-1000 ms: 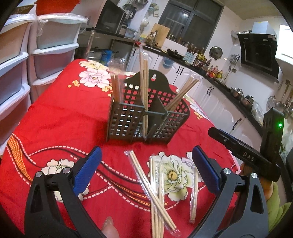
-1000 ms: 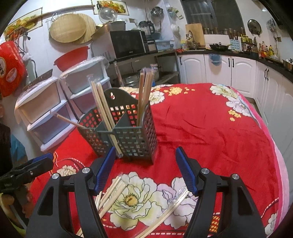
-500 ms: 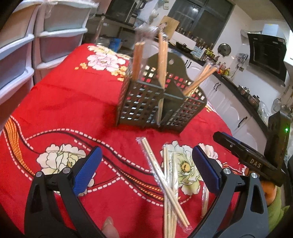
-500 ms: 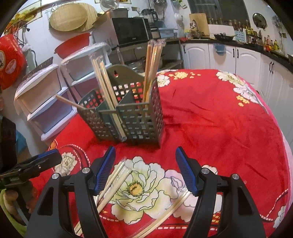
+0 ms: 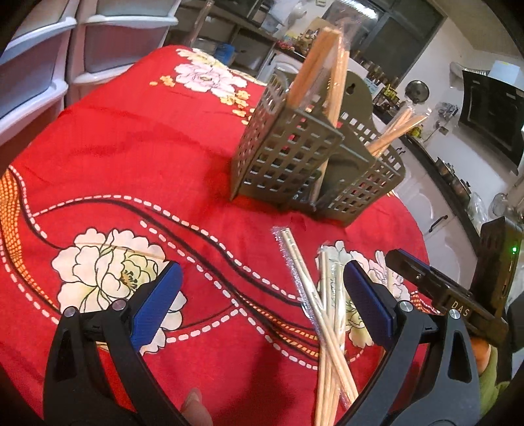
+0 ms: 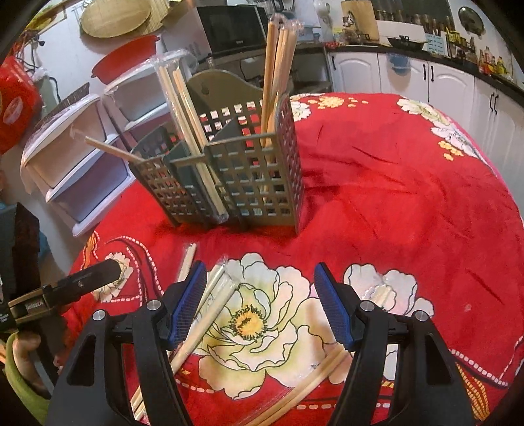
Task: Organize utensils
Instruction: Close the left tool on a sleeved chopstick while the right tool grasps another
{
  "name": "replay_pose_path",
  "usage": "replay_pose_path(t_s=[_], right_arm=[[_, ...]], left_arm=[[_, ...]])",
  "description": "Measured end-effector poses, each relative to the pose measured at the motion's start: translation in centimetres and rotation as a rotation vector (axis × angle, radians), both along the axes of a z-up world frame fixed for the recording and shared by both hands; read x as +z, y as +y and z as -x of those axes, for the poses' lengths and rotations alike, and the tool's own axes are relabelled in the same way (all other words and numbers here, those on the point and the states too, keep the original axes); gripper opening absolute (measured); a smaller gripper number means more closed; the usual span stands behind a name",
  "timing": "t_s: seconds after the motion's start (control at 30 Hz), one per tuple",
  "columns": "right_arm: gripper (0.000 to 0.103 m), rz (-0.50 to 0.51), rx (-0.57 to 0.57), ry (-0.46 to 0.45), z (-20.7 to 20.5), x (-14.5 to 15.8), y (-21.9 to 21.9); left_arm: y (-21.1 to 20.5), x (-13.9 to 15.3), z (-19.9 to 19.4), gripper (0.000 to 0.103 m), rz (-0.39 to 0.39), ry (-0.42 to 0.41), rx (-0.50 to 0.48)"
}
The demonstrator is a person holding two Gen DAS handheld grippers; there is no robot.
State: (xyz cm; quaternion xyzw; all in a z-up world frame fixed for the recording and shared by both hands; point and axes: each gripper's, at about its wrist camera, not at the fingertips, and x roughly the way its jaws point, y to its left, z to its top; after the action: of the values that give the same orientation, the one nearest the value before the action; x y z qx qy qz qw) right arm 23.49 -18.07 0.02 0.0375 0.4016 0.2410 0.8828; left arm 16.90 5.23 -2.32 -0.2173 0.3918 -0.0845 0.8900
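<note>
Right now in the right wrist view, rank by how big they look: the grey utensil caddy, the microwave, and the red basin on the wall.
1. Grey utensil caddy, clearly largest, though nearest.
2. Microwave.
3. Red basin, close to the microwave; unsure.

Utensil caddy [image 6: 229, 170] amid bare tablecloth [image 6: 393, 196]

Wrapped chopsticks' [image 5: 327, 344] near ends cut off by bottom edge.
</note>
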Motion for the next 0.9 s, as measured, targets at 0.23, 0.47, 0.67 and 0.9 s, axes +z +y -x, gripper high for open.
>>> replay_pose_path(t_s=[0.23,0.47,0.67,0.9], right_arm=[[0.064,-0.007,0.023,0.037,-0.5,-1.0,0.5],[0.046,-0.005,0.067,0.097,-0.9,-2.2,1.6],[0.035,-0.01,0.09,0.129,-1.4,-3.0,2.5],[0.032,-0.008,0.096,0.145,-2.1,-3.6,3.2]], left_arm=[[0.1,-1.3,-0.9,0.063,0.052,0.05,-0.024],[-0.9,-2.1,-2.3,0.048,0.099,0.095,-0.069],[-1.7,-2.1,-3.6,0.048,0.108,0.114,-0.093],[-2.2,-2.3,-5.0,0.041,0.095,0.128,-0.091]])
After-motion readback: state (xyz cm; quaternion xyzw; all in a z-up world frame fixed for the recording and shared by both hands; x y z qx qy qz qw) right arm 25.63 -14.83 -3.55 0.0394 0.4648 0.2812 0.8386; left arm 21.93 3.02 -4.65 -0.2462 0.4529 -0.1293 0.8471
